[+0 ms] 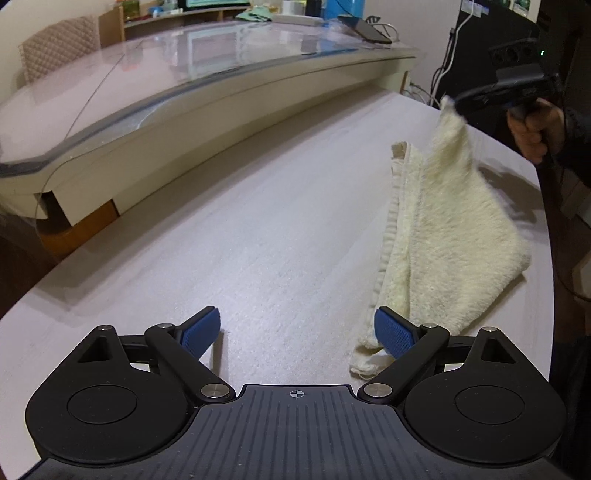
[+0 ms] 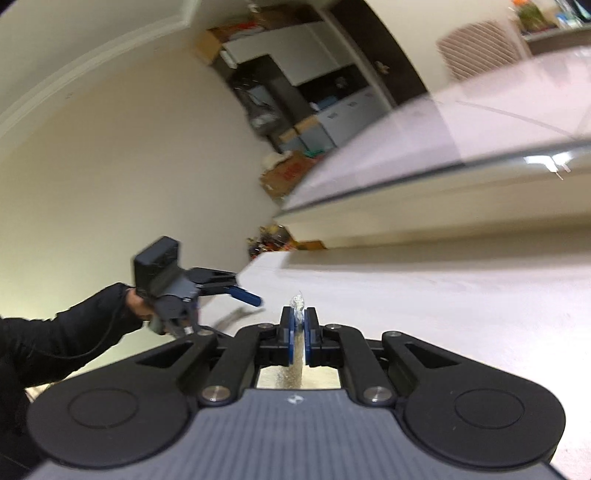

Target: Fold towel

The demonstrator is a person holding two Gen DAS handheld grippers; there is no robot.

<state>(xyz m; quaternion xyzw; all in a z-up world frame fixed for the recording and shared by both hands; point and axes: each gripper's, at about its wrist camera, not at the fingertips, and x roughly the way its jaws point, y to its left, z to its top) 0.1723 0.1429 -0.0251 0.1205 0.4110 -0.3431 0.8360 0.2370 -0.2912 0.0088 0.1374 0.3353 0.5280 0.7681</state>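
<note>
The left hand-held gripper point(image 1: 297, 332) stands wide, with nothing between its 2 blue pads point(image 1: 201, 328). It hangs low over the pale surface point(image 1: 258, 240). Its pad at 3 o'clock lies over the near corner of the towel point(image 1: 454, 240), but I cannot tell if it touches the cloth.

The right hand-held gripper point(image 2: 299, 325) is narrow and holds 1 corner of the towel between its pads; a small tuft of cloth shows above the fingertips in the right wrist view. In the left wrist view this hand-held gripper is at 2 o'clock, blurred, with a person's hand point(image 1: 535, 129) on its grip, and the held corner is lifted off the surface. The rest of the cream towel lies on the surface from 2 to 4 o'clock, with a folded layer along its left edge.

Beyond the surface, at 11 to 1 o'clock, stands a higher table with a glass top point(image 1: 184, 55). A phone point(image 1: 369, 29) and cables lie at its far end, and a chair back point(image 1: 59, 48) is at 10 o'clock. The way between the 2 hand-held grippers is open surface.
</note>
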